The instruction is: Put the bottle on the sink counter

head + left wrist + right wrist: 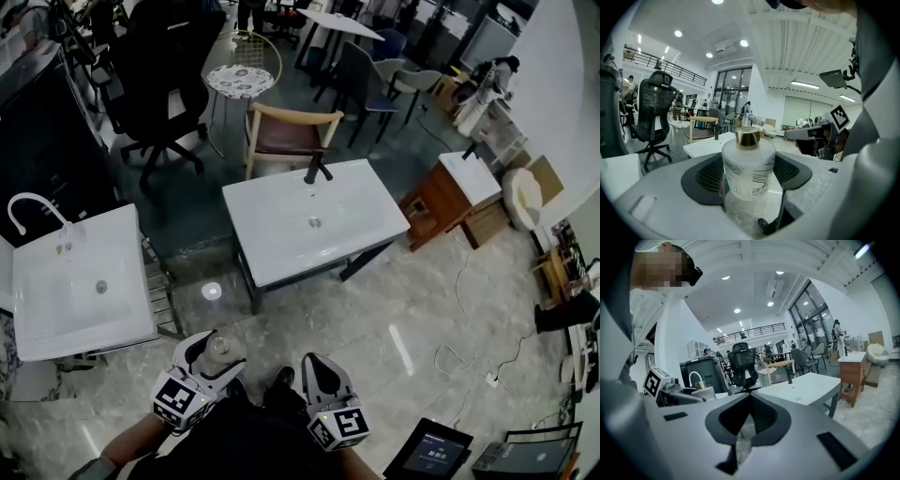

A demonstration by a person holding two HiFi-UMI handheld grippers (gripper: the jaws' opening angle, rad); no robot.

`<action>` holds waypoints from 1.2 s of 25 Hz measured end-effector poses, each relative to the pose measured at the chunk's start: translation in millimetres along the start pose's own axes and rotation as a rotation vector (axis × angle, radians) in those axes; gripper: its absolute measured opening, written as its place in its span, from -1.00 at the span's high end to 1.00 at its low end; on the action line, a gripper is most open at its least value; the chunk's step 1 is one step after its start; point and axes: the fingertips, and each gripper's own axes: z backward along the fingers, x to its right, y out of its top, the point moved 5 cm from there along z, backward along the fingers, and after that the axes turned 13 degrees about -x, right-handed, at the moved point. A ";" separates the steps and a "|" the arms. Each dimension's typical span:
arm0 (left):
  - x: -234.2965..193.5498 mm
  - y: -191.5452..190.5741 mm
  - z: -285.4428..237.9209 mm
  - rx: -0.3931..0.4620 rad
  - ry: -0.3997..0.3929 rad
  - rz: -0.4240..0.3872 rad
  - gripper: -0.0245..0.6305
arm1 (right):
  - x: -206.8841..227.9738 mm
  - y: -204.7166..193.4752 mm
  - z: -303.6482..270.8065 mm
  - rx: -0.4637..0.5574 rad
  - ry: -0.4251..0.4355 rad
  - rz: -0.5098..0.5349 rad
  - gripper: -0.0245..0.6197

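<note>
The white rectangular sink bench (281, 234) with a black tap (317, 171) stands at twelve o'clock from the person, well apart and bare-topped. It is judged to be the target, with the carry not yet finished. The left tongs (214, 356) are clamped on the frosted white bottle with a gold cap (748, 168). The bottle is held upright, low before the body, with the dark ribbed pads (705, 176) pressed to both its flanks. That hold is judged to suit setting it down on its base. The right tongs (319, 367) are brought together on nothing and held just beside the left, probably because no second grip is needed.

A pale polished stone floor (394, 309) is seen underfoot, with lamp glare on it. A second white basin bench (56, 309) lies at ten o'clock and a black office chair (155, 75) at eleven. A brown wooden cabinet with a white top (433, 202) is at two, and a wooden armchair (286, 131) stands just behind the target bench.
</note>
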 end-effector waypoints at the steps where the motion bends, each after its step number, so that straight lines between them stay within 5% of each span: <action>1: -1.9 -2.1 -0.4 0.004 -0.001 0.000 -0.08 | -0.3 0.0 -1.5 0.001 -0.002 -0.001 0.94; 15: -34.6 17.9 -20.5 -0.008 0.076 0.004 -0.08 | 15.7 11.4 -62.3 -0.002 0.108 -0.020 0.94; 30: -61.4 78.6 -104.6 -0.027 0.169 0.055 -0.08 | 114.0 64.2 -130.0 -0.003 0.224 -0.030 0.94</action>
